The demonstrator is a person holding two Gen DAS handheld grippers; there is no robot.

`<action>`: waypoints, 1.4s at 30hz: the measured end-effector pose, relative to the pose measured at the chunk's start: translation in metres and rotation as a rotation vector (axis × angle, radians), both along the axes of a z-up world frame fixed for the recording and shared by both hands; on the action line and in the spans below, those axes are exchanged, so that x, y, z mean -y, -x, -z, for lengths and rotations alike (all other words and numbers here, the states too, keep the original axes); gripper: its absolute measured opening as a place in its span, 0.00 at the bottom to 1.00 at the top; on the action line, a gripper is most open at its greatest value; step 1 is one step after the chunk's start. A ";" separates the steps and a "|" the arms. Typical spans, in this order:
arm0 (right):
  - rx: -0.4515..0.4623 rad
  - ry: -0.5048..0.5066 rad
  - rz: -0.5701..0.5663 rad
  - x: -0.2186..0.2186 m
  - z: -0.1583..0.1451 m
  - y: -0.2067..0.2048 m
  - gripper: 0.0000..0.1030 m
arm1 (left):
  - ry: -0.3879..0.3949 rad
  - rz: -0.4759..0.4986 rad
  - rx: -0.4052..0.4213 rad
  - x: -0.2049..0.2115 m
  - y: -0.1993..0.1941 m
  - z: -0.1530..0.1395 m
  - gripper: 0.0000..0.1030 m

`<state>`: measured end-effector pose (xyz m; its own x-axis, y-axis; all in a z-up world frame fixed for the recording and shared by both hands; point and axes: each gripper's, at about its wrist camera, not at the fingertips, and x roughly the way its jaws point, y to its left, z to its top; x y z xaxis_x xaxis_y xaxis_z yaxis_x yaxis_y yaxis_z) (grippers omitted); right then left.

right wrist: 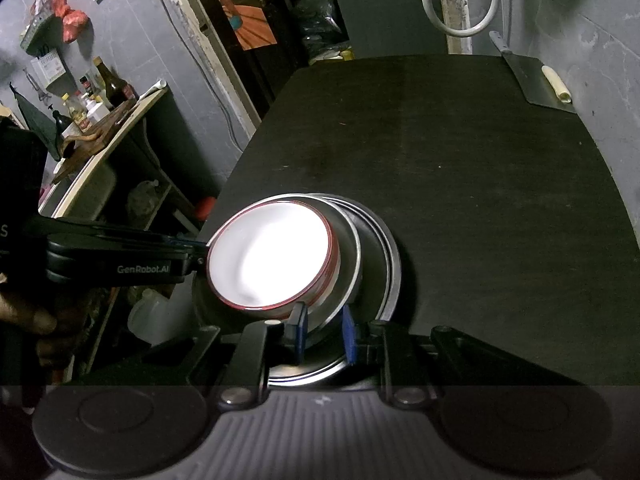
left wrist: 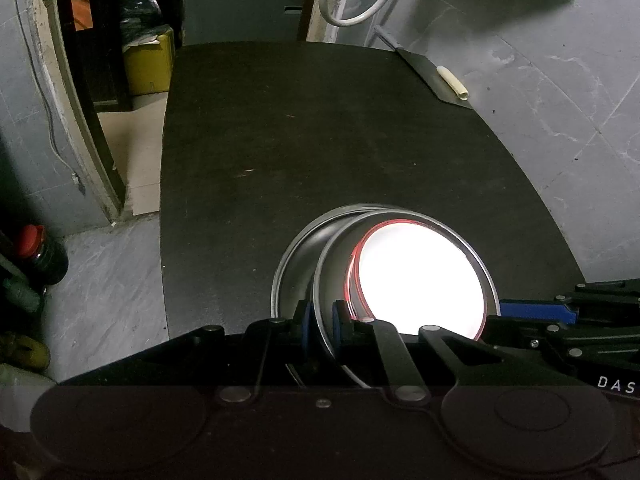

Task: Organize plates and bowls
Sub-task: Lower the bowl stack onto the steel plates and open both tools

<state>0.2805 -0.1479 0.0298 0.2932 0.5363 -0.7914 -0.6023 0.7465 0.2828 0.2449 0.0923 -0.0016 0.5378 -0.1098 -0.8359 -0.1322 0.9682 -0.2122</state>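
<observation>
Low in the frame on the black table (right wrist: 460,160), the left gripper (left wrist: 320,322) is clamped on the steel bowl's (left wrist: 340,264) rim, the red-rimmed white bowl (right wrist: 272,256) nested inside, while the right gripper (right wrist: 324,334) pinches that bowl's near rim above stacked plates (right wrist: 388,264).

Left gripper (left wrist: 322,326) low over table edge, 2 blue pads (left wrist: 305,326) pinched on thin metal rim, 1 each side. Right gripper (right wrist: 325,334) low too, reaching in from right, blue pads (right wrist: 301,330) a bit apart around metal rim, touch not clear. Bare hand (right wrist: 38,326) wrapped around left handle.
</observation>
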 end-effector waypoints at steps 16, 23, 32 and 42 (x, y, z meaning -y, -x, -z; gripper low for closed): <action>0.005 0.004 0.007 0.000 -0.001 0.000 0.21 | -0.005 0.002 -0.002 0.000 0.000 0.002 0.10; 0.012 0.004 0.012 0.000 0.001 0.003 0.22 | -0.008 0.002 0.000 -0.001 0.000 0.002 0.11; 0.014 0.000 0.016 0.000 0.002 0.003 0.25 | -0.011 -0.014 0.003 -0.002 0.003 0.001 0.18; 0.024 -0.004 0.019 0.001 0.003 0.006 0.28 | -0.036 -0.038 0.015 -0.003 0.007 -0.002 0.33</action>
<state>0.2749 -0.1487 0.0269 0.3224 0.5332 -0.7821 -0.5943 0.7571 0.2712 0.2384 0.0950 0.0005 0.5537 -0.0593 -0.8306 -0.1656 0.9697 -0.1796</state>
